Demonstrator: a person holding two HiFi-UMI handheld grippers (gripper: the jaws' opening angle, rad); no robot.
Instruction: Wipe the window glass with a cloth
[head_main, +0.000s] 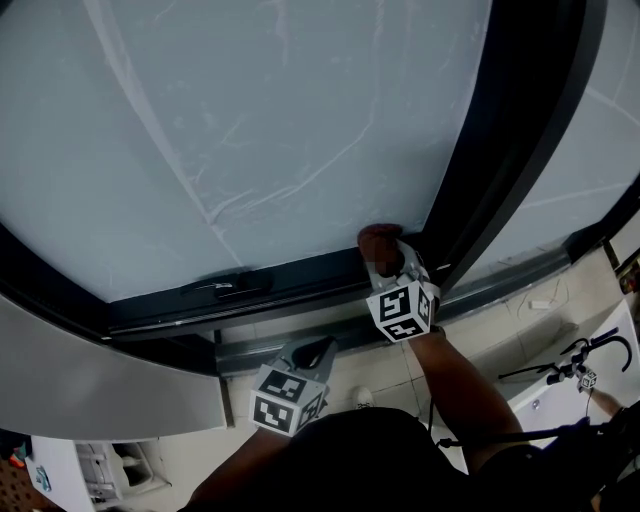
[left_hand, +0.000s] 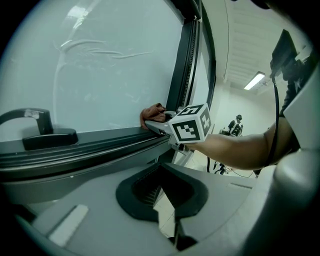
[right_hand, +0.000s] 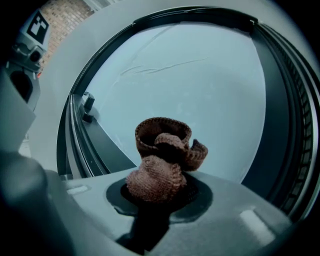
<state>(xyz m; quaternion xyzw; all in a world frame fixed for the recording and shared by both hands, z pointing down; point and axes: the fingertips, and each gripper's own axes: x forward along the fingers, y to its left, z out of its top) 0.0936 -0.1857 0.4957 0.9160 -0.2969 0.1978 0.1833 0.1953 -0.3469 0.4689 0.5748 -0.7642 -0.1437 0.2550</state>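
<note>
Two grippers low by the pane, right gripper (right_hand: 157, 192) clamped on a crumpled brown knitted cloth (right_hand: 162, 150), held at the near right corner of the smooth, streaked window glass (head_main: 250, 120), beside the dark frame (head_main: 500, 150), left gripper (head_main: 312, 352) closed, empty.

A lab-like workroom: a strip light (left_hand: 255, 80) and a person (left_hand: 235, 125) beyond the right gripper (left_hand: 159, 122), tiled floor (head_main: 520, 310) under it (brick wall (right_hand: 62, 15) past the left gripper (right_hand: 27, 40)).

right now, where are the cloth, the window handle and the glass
cloth (right_hand: 156, 180), right gripper view, on its knitted lower bunch
window handle (left_hand: 50, 139), left gripper view, on its dark base
window glass (head_main: 250, 100), head view, on the middle of the pane
</note>
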